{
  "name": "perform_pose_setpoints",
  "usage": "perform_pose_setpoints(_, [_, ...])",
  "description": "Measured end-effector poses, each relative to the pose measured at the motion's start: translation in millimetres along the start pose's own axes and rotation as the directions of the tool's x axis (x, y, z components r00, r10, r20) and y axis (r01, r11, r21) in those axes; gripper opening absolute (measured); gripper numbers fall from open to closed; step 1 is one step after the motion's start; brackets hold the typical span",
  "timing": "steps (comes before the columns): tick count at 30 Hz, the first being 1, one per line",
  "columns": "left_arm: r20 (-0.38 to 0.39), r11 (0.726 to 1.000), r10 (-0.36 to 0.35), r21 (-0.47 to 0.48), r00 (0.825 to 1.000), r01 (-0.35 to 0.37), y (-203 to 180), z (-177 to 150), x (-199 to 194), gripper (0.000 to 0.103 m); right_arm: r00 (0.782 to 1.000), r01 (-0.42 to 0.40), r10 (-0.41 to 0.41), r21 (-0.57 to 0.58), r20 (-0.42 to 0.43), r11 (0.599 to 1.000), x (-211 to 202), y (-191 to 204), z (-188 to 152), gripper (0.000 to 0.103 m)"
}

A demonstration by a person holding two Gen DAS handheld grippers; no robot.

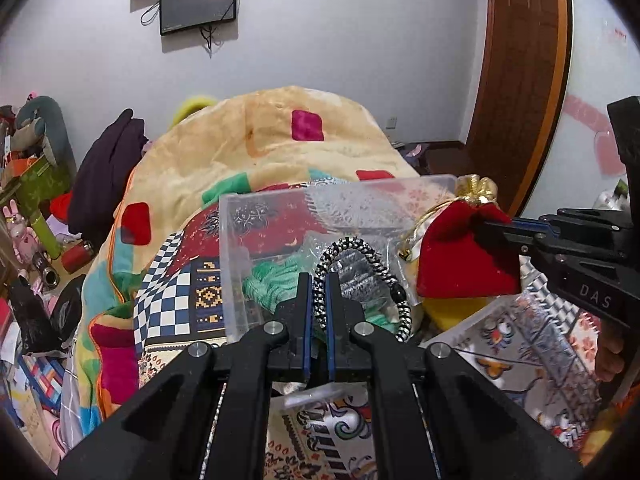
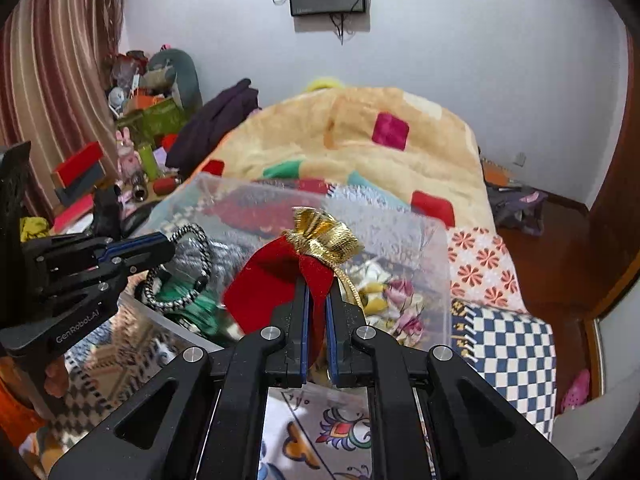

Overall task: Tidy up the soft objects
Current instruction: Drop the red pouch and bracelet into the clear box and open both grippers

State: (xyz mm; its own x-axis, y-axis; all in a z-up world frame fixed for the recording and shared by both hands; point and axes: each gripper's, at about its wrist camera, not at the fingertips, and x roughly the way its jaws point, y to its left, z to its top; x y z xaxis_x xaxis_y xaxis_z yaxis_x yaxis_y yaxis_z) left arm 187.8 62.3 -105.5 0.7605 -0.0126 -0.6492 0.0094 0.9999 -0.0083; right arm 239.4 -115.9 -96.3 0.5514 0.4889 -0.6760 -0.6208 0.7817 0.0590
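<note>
My left gripper [image 1: 319, 280] is shut on a black-and-white braided cord [image 1: 362, 268] and holds it over a clear plastic box [image 1: 256, 204]; both also show at the left of the right wrist view, gripper [image 2: 170, 246] and cord [image 2: 180, 296]. My right gripper [image 2: 317, 284] is shut on a red velvet pouch with a gold top [image 2: 272, 276], held over the same box [image 2: 432, 240]. In the left wrist view the pouch [image 1: 460, 256] hangs at the box's right end. A green yarn bundle [image 1: 272, 280] and floral fabric pieces [image 2: 400, 300] lie inside the box.
The box sits on a bed with a patterned cover [image 1: 188, 292] and a piled yellow blanket [image 1: 280, 140]. A cluttered side table [image 2: 132, 152] stands left. A wooden door [image 1: 520, 80] and floor are to the right. A clear lid [image 1: 520, 336] lies near the box.
</note>
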Motion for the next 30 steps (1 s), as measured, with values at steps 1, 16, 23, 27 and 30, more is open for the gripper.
perform_pose_setpoints(1, [-0.001, 1.0, 0.002, 0.006, 1.0, -0.002, -1, -1, 2, 0.005, 1.0, 0.0, 0.0, 0.0, -0.006, 1.0, 2, -1, -2, 0.007])
perform_pose_setpoints(16, [0.053, 0.999, -0.029, -0.023, 0.998, 0.031, -3, 3, -42, 0.037, 0.999, 0.023, -0.022, -0.017, 0.048, 1.0, -34, 0, 4, 0.051])
perform_pose_setpoints(23, [0.172, 0.999, -0.041, -0.026, 0.984, 0.046, -13, 11, -102, 0.041, 0.989, 0.017, -0.011, -0.04, 0.151, 0.999, -87, 11, 10, 0.052])
perform_pose_setpoints(27, [0.26, 0.999, -0.036, -0.027, 0.965, 0.045, -24, 9, -141, 0.052, 0.972, 0.013, -0.003, -0.044, 0.234, 0.999, -125, 20, 8, 0.06])
perform_pose_setpoints(30, [0.306, 0.998, -0.04, -0.033, 0.951, 0.052, -31, 6, -165, 0.058, 0.957, 0.0, 0.01, -0.038, 0.291, 0.999, -150, 25, 4, 0.067])
